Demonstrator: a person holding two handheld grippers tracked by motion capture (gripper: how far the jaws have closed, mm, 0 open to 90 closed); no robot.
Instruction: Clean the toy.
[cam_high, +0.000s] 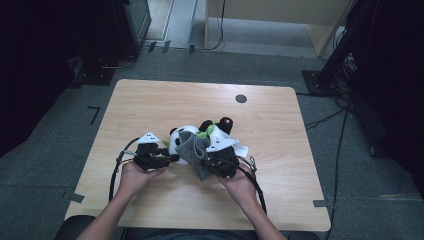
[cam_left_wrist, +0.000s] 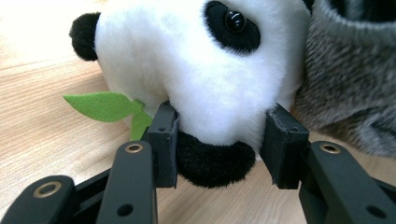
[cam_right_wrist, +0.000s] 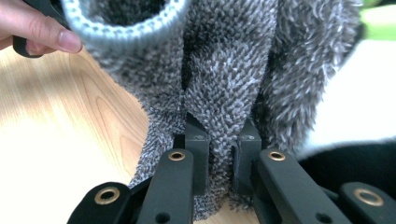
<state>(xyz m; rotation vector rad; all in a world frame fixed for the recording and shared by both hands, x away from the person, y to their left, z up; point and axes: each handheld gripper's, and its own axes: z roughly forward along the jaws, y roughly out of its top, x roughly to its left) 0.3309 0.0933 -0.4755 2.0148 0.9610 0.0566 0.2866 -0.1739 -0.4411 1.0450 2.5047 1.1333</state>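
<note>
Left fingers clamp the black-and-white plush panda, right fingers pinch the fuzzy grey knitted sock; its cuff looks not yet over the toy.

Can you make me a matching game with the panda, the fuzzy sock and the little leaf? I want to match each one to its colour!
Things:
1. panda plush
2. fuzzy sock
3. felt leaf
4. table

Colours:
A. green
B. light wood
C. black and white
D. grey

Pairs: 1-C, 2-D, 3-A, 4-B
</note>
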